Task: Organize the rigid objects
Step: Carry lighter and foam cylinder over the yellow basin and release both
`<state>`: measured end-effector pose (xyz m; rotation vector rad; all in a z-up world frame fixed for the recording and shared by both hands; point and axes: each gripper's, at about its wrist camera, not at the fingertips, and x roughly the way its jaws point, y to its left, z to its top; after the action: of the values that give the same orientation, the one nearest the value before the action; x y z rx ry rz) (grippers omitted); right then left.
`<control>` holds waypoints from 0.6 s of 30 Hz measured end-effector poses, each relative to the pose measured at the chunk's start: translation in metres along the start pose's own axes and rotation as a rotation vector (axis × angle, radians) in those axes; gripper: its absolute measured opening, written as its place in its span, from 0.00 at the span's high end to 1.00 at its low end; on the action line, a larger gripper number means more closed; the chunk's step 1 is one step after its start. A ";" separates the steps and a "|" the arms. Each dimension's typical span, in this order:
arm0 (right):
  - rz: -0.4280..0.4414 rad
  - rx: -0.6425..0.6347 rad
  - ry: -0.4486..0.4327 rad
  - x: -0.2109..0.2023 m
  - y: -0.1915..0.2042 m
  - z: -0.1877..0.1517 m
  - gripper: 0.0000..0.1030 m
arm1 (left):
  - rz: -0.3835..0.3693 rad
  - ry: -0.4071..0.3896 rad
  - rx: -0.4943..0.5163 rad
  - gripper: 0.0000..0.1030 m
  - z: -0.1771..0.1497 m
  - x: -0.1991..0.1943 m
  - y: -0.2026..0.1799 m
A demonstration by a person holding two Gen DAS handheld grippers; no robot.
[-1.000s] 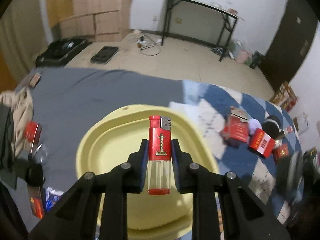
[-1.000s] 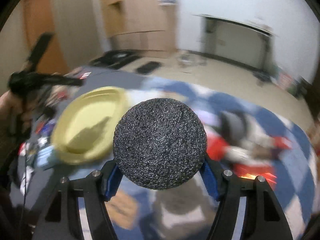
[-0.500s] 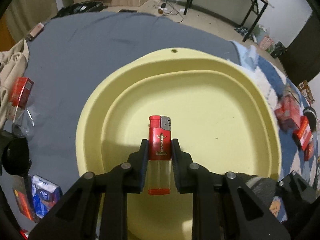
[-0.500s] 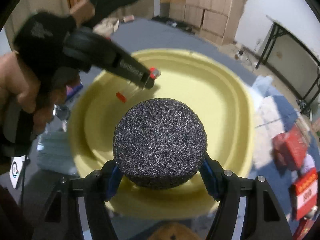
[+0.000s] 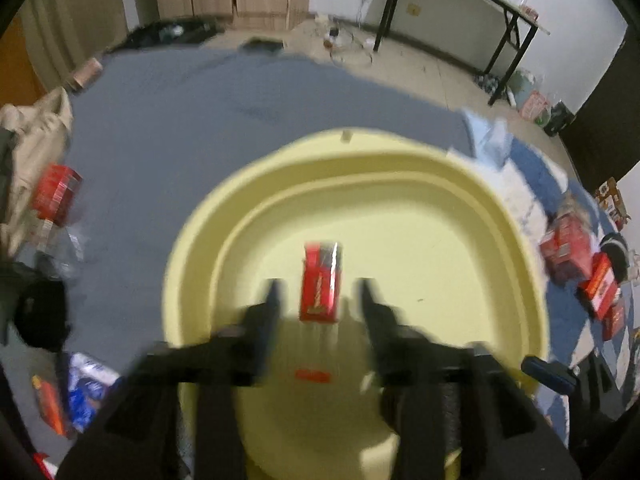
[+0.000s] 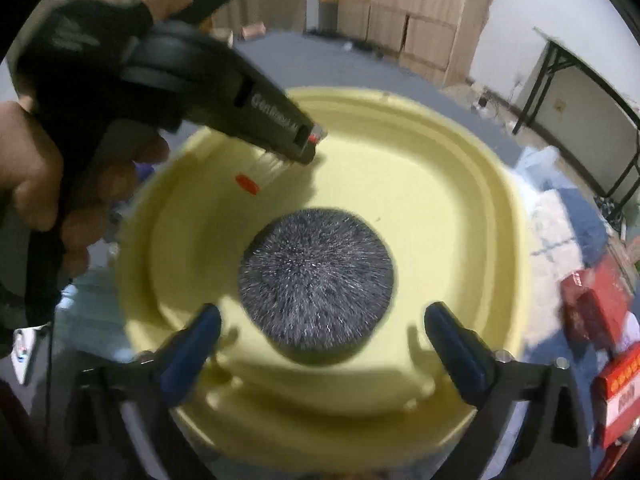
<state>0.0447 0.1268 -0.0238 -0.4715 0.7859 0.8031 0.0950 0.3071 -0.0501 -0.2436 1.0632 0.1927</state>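
Note:
A wide yellow basin (image 5: 400, 152) (image 6: 480, 160) fills both views. My left gripper (image 5: 319, 296) hangs over its middle with the jaws opening. The red lighter with a clear body (image 5: 320, 284) sits blurred in the gap, and neither pad touches it. My right gripper (image 6: 322, 316) is spreading wide over the basin. The dark grey foam ball (image 6: 316, 280) is loose between and ahead of its blue fingertips (image 6: 208, 320), streaked with motion above the basin floor. In the right wrist view the left gripper (image 6: 306, 148) reaches in from the upper left, the lighter's red base (image 6: 248, 183) showing below its tip.
The basin rests on a grey blanket (image 5: 200, 120). Red boxes (image 5: 568, 248) (image 6: 596, 308) lie to its right on a blue checked cloth. Another red box (image 5: 56, 196) and a blue packet (image 5: 86, 388) lie to the left. A hand (image 6: 32, 176) holds the left gripper.
Both grippers came over the basin and sank toward it. The left jaws have parted from the lighter. The right jaws have spread and let the foam ball go.

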 end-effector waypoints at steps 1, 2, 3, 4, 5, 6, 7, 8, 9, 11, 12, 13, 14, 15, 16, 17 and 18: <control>0.004 0.022 -0.024 -0.013 -0.002 -0.004 0.00 | -0.001 -0.030 -0.004 0.12 -0.001 -0.011 -0.002; 0.010 0.046 -0.044 -0.024 -0.006 -0.010 0.00 | -0.001 -0.069 -0.014 0.05 0.001 -0.023 -0.005; 0.017 0.065 -0.057 -0.034 -0.009 -0.014 0.00 | 0.004 -0.091 -0.022 0.05 0.002 -0.033 -0.007; 0.024 0.082 -0.067 -0.045 -0.012 -0.019 0.00 | 0.009 -0.095 -0.031 0.05 0.003 -0.037 -0.008; 0.020 0.098 -0.077 -0.062 -0.016 -0.028 0.00 | 0.012 -0.096 -0.054 0.05 0.003 -0.044 -0.009; 0.016 0.104 -0.084 -0.076 -0.021 -0.034 0.00 | 0.006 -0.103 -0.079 0.05 0.003 -0.052 -0.011; 0.010 0.112 -0.100 -0.096 -0.026 -0.043 0.00 | -0.007 -0.110 -0.094 0.04 0.006 -0.057 -0.015; 0.002 0.120 -0.115 -0.118 -0.030 -0.052 0.00 | -0.025 -0.115 -0.098 0.03 0.009 -0.065 -0.025; -0.010 0.130 -0.127 -0.134 -0.039 -0.061 0.00 | -0.038 -0.124 -0.089 0.02 0.008 -0.072 -0.037; -0.054 0.175 -0.154 -0.173 -0.064 -0.080 0.00 | -0.062 -0.148 -0.053 0.00 0.010 -0.082 -0.067; -0.077 0.201 -0.161 -0.188 -0.075 -0.087 0.00 | -0.076 -0.157 -0.038 0.00 0.007 -0.089 -0.080; -0.109 0.243 -0.164 -0.209 -0.092 -0.096 0.00 | -0.103 -0.167 -0.026 0.00 0.000 -0.097 -0.095; -0.127 0.272 -0.165 -0.224 -0.104 -0.103 0.00 | -0.129 -0.169 -0.019 0.00 -0.006 -0.102 -0.106; -0.153 0.312 -0.171 -0.244 -0.120 -0.111 0.00 | -0.160 -0.164 -0.007 0.00 -0.015 -0.105 -0.118; -0.185 0.343 -0.187 -0.266 -0.136 -0.119 0.00 | -0.179 -0.154 0.008 0.00 -0.021 -0.107 -0.127; -0.217 0.354 -0.204 -0.283 -0.147 -0.124 0.00 | -0.194 -0.135 0.041 0.00 -0.031 -0.107 -0.142; -0.250 0.357 -0.212 -0.296 -0.155 -0.130 0.00 | -0.196 -0.123 0.075 0.00 -0.039 -0.105 -0.153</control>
<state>-0.0218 -0.1874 0.1355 -0.1565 0.6399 0.4571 0.0544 0.1455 0.0407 -0.2634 0.9162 -0.0086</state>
